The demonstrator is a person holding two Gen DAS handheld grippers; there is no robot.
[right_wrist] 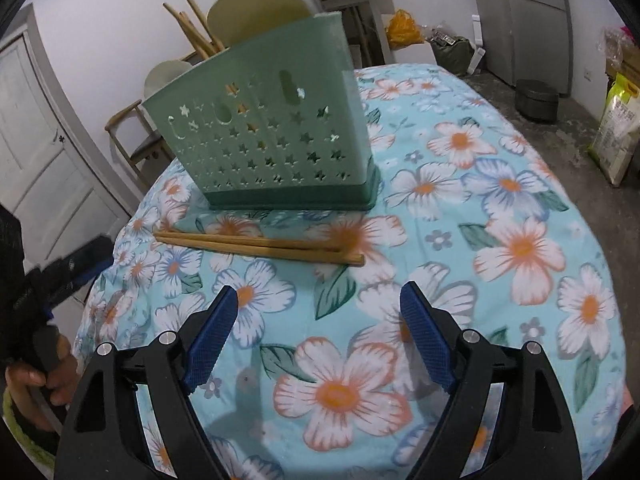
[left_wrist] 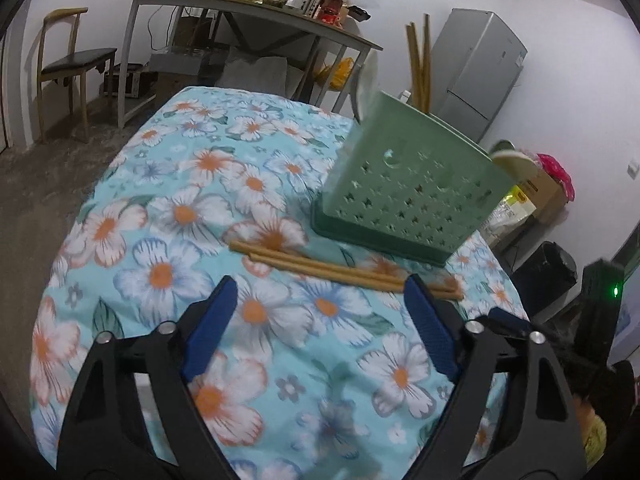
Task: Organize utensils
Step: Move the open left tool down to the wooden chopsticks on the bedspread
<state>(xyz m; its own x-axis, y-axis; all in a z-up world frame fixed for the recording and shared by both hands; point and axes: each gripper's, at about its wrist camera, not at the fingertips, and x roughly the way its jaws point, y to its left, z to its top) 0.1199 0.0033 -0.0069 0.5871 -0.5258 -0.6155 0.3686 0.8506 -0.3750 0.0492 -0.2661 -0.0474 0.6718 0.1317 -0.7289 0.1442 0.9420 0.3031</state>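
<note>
A pair of wooden chopsticks (left_wrist: 328, 269) lies flat on the floral tablecloth (left_wrist: 168, 216), just in front of a green perforated utensil holder (left_wrist: 404, 192). The holder has more chopsticks (left_wrist: 420, 64) standing in it. My left gripper (left_wrist: 320, 292) is open and empty, just short of the lying chopsticks. In the right wrist view the same pair (right_wrist: 260, 245) lies in front of the holder (right_wrist: 272, 140), with chopsticks (right_wrist: 196, 32) and a pale plate (right_wrist: 256, 12) standing in it. My right gripper (right_wrist: 318, 300) is open and empty, a little short of the pair.
A cluttered grey table (left_wrist: 248, 8), a wooden chair (left_wrist: 68, 60) and a grey fridge (left_wrist: 480, 68) stand beyond the covered table. In the right wrist view there are a white door (right_wrist: 44, 140) at left and a rice bag (right_wrist: 616, 128) on the floor at right.
</note>
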